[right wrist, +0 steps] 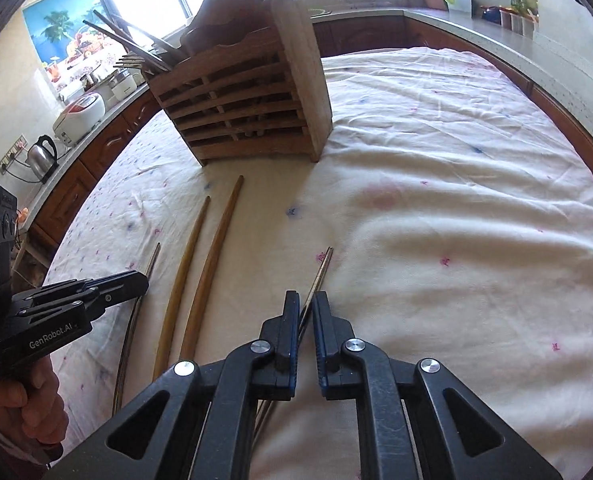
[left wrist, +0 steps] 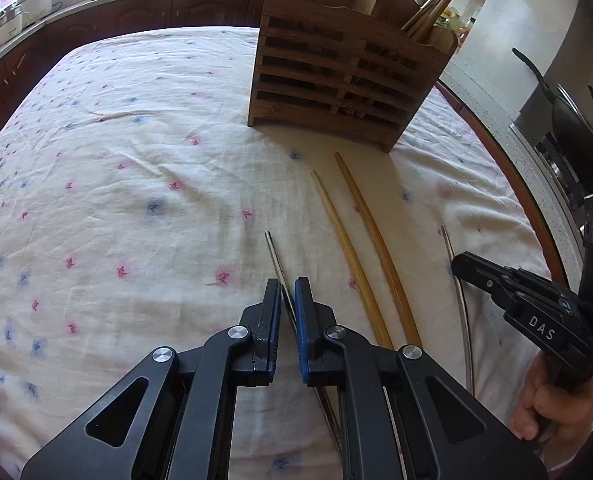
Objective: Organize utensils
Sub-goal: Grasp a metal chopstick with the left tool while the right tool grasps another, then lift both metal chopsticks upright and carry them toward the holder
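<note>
A slatted wooden utensil holder [left wrist: 336, 68] [right wrist: 248, 96] stands on the floral cloth with chopsticks and forks in it. Two wooden chopsticks [left wrist: 360, 248] [right wrist: 200, 268] lie side by side before it. My left gripper [left wrist: 287, 292] is nearly shut around a metal chopstick [left wrist: 274, 256] that lies on the cloth; a small gap shows beside the stick. My right gripper [right wrist: 306, 300] is likewise narrowly closed around another metal chopstick [right wrist: 322, 268]. The right gripper also shows in the left wrist view [left wrist: 462, 266], and the left gripper in the right wrist view [right wrist: 136, 280].
The table's cloth [left wrist: 136, 200] is wrinkled. Kitchen counters ring the table, with a kettle [right wrist: 42, 156] and rice cooker [right wrist: 82, 114] on the left and a black pan [left wrist: 568, 120] on a stove at the right.
</note>
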Action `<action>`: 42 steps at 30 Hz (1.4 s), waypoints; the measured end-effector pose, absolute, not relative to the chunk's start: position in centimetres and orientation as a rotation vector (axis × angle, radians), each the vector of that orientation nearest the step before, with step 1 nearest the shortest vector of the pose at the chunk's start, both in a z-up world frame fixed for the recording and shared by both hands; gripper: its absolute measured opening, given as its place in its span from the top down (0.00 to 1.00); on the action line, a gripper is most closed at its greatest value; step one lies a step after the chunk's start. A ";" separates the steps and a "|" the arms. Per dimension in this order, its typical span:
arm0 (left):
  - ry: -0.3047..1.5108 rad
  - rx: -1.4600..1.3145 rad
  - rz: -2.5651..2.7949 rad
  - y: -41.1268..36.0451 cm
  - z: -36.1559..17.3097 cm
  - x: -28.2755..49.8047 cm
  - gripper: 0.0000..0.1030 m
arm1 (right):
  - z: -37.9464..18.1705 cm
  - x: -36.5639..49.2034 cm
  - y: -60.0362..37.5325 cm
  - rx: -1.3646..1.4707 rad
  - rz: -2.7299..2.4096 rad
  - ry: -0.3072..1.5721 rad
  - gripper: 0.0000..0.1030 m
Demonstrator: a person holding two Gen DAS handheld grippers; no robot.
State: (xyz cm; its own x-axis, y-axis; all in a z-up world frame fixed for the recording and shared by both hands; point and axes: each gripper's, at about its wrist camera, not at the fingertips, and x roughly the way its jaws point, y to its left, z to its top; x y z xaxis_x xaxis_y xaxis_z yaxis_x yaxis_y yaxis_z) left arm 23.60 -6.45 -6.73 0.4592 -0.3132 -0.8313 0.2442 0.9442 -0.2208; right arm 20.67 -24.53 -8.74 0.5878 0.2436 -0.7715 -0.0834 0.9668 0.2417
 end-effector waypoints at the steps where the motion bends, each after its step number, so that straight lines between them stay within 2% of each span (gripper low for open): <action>1: 1.044 -0.072 -0.340 -6.6 -6.7 23.8 0.93 | -8.7 20.8 -24.7 0.199 0.186 0.924 0.91; 6: 1.045 -0.036 -0.322 -7.4 -7.0 24.4 0.93 | -8.8 21.6 -24.0 0.208 0.160 0.914 0.86; 11: 1.026 -0.036 -0.323 -7.4 -7.1 24.1 0.94 | -9.0 21.5 -23.0 0.159 0.134 0.886 0.85; 15: 1.033 -0.062 -0.338 -6.9 -7.0 23.7 0.95 | -8.8 21.4 -22.8 0.135 0.116 0.885 0.93; 18: 1.004 -0.082 -0.353 -6.2 -5.9 22.7 0.95 | -8.5 21.0 -23.0 0.182 0.142 0.881 0.95; 33: 0.793 -0.186 -0.428 -1.5 3.4 16.8 0.96 | 1.4 14.3 -23.5 0.255 0.226 0.646 0.96; 42: 0.714 -0.216 -0.466 -0.1 6.7 15.0 0.96 | 6.4 11.9 -23.8 0.244 0.239 0.516 0.96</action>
